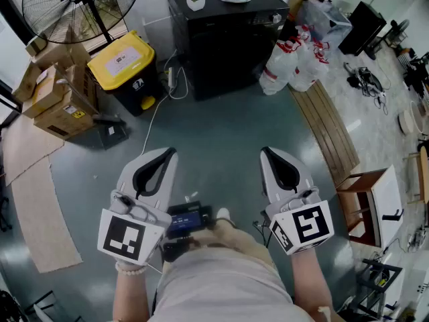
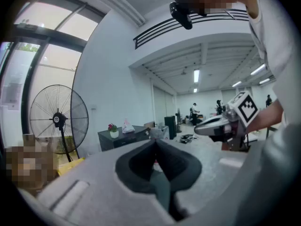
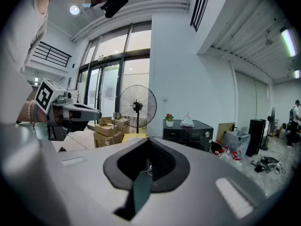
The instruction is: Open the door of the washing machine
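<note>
Black washing machine (image 1: pixel 228 45) stands well ahead, door indistinct (front foreshortened), while left gripper (image 1: pixel 172 151) and right gripper (image 1: pixel 264 151) are pressed together.

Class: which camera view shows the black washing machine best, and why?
The right gripper view: the washing machine faces the camera, front panel showing, though its lower part is hidden. The head view shows mainly its top from steeply above. The left gripper view shows it small and far off.

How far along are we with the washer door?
Done: nothing yet. The washer stands across the floor, and its door looks shut. In hand: nothing; the left gripper and right gripper are shut and empty. Left: walk up, grip the door, pull it open.
</note>
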The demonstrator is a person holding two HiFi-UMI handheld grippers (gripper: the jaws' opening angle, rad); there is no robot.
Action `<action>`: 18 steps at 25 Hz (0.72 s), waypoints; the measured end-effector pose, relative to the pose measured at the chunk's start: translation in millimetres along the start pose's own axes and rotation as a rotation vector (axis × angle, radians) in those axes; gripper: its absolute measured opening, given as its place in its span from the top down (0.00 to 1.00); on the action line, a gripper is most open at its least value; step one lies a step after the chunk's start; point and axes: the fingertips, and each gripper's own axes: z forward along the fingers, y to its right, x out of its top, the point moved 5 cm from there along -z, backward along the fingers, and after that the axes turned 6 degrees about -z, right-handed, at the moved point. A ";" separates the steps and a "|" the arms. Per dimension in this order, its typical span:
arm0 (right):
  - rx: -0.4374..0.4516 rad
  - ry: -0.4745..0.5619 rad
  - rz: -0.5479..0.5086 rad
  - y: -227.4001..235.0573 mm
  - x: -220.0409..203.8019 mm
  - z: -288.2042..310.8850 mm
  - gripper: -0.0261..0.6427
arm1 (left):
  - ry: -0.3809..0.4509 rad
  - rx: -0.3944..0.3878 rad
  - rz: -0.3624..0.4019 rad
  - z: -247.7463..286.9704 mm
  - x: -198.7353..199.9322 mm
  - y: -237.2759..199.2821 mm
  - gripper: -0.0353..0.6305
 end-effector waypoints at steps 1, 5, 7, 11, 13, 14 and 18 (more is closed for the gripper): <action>-0.001 0.001 0.000 -0.1 0.2 0.2 0.96 | 0.001 -0.001 0.002 -0.2 0.2 -0.1 0.96; 0.001 0.000 -0.001 -1.6 1.3 -0.2 0.96 | 0.000 0.004 0.003 -2.5 0.5 0.1 0.96; 0.002 0.001 0.000 -2.8 1.3 -0.5 0.96 | -0.001 0.006 0.003 -3.6 0.0 0.2 0.96; 0.006 -0.003 -0.005 -5.3 -0.4 0.5 0.96 | 0.002 0.007 0.007 -4.3 -1.4 0.3 0.96; 0.002 -0.013 -0.011 -6.0 -1.8 0.6 0.96 | 0.000 0.008 0.006 -4.4 -2.4 0.9 0.96; -0.002 -0.016 -0.012 -5.9 -2.2 0.4 0.96 | -0.003 0.008 0.006 -4.3 -2.7 1.2 0.96; -0.009 -0.007 0.016 -1.7 -2.5 0.1 0.96 | -0.006 0.016 -0.005 -1.2 -2.4 1.5 0.96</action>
